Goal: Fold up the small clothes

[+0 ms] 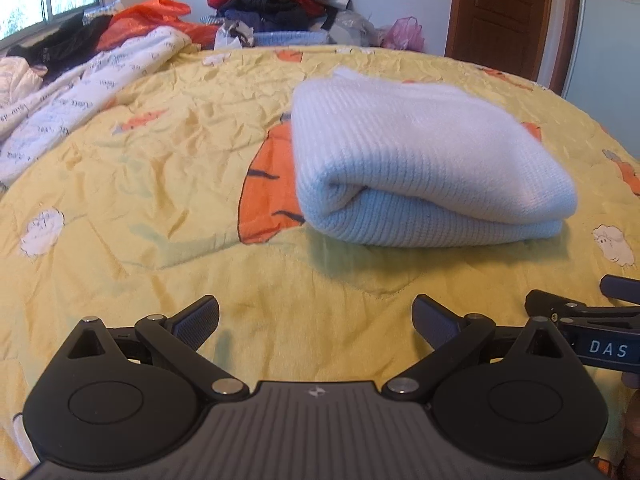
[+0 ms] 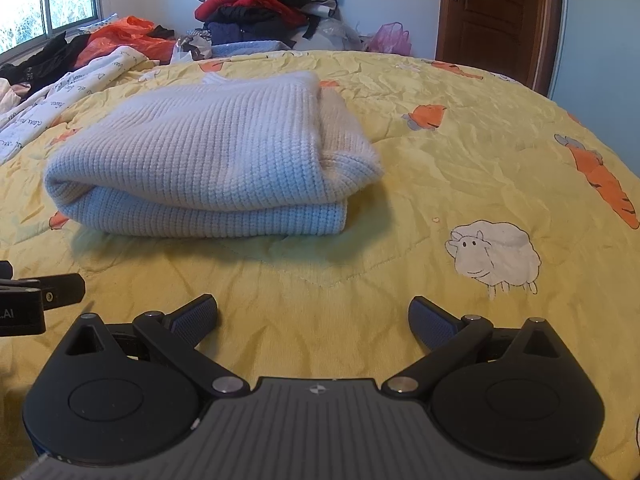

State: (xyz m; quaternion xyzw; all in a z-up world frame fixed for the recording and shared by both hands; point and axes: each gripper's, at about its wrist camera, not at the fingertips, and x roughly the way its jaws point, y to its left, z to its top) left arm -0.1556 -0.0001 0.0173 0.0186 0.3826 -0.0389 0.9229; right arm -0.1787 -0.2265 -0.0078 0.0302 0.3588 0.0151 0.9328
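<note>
Both hand-held grippers, left (image 1: pixel 315 322) and right (image 2: pixel 313 320), hover empty with jaws spread wide. Ahead, a pale ribbed-knit sweater (image 2: pixel 208 160) lies folded in thick layers on the yellow bedspread (image 2: pixel 440 152).

Home bedroom: quilted bed (image 2: pixel 400 152), clothes pile (image 2: pixel 264 4), door (image 2: pixel 492 12).

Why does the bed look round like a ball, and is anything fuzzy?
Left wrist view: the fisheye lens bends the yellow quilt; the white sweater looks soft-blurred on top. Right wrist view: same bending, sweater knit sharper, window glaring bright.
</note>
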